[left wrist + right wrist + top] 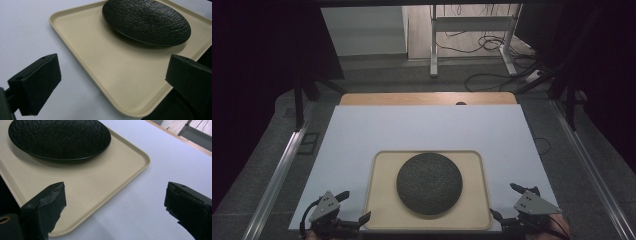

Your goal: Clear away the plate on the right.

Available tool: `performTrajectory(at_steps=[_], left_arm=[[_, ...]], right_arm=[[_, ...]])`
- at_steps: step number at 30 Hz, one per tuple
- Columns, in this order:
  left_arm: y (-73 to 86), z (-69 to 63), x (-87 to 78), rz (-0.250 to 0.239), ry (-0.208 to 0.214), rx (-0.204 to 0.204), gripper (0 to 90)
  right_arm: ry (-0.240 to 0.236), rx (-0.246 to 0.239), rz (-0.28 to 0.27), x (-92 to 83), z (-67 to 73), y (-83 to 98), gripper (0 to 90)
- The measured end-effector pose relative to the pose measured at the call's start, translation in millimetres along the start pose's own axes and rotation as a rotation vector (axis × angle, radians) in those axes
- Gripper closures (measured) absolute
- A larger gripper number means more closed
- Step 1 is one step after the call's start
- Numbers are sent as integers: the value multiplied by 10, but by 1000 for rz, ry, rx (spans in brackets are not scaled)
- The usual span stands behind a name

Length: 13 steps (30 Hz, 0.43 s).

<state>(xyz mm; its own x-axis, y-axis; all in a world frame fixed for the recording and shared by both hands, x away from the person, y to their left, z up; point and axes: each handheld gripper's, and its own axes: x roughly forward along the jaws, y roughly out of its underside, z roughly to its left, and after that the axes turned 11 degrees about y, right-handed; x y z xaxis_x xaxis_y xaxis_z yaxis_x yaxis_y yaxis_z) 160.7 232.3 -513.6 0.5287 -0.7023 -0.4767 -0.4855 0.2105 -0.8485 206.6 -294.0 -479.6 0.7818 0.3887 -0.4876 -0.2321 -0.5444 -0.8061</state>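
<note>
left gripper: being held low at the near left corner of the tray, jaws spread wide, nothing being gripped; in the left gripper view the tray's near corner is being framed between the jaws, pads apart from the rim.
right gripper: being held at the near right corner, jaws spread wide and empty; in the right gripper view that corner is lying between the jaws, untouched.
tray: beige, rectangular, rounded corners, being left flat on the white mat at its near edge, centred between both grippers.
plate: black, round, textured, being carried by the tray, roughly mid-tray, lying flat.
white mat: being used as the work surface, with a wooden tabletop showing past its far edge.
step (judged): both near corners are being lined up for a two-handed grip on the tray; nothing clamped yet.
next move (judged): jaws are being called on to slide over the rim at each corner and close evenly, tray kept level so the plate is not being slid off.
</note>
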Motion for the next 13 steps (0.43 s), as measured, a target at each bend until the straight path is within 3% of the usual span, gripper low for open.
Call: performTrajectory(at_steps=[5, 13], left_arm=[[1, -1, 1, 0, 1, -1, 0], [-8, -2, 5, 0, -2, 0, 0]], right_arm=[[4, 54, 24, -32, -47, 82, 38], [21, 70, 72, -16, -92, 181, 38]])
